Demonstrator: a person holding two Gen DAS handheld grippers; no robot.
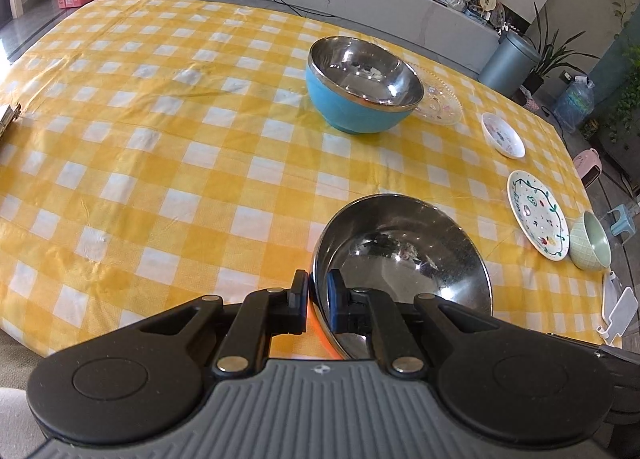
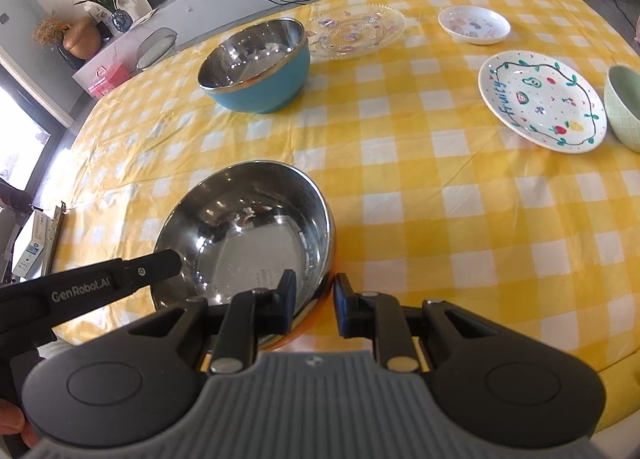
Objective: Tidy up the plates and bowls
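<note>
A steel bowl (image 1: 400,259) with an orange outside sits low over the near side of the yellow checked table (image 1: 160,163). My left gripper (image 1: 318,283) is shut on its rim, one finger inside and one outside. In the right wrist view the same steel bowl (image 2: 248,235) has my right gripper (image 2: 314,283) shut on its near rim, and the left gripper's finger (image 2: 160,261) shows at the bowl's left rim. Whether the bowl rests on the cloth I cannot tell.
Further back stands a blue bowl (image 2: 260,95) with a steel inside, with a clear glass plate (image 2: 356,31) behind it. To the right are a small white dish (image 2: 474,25), a painted fruit plate (image 2: 544,99) and a green bowl (image 2: 624,107).
</note>
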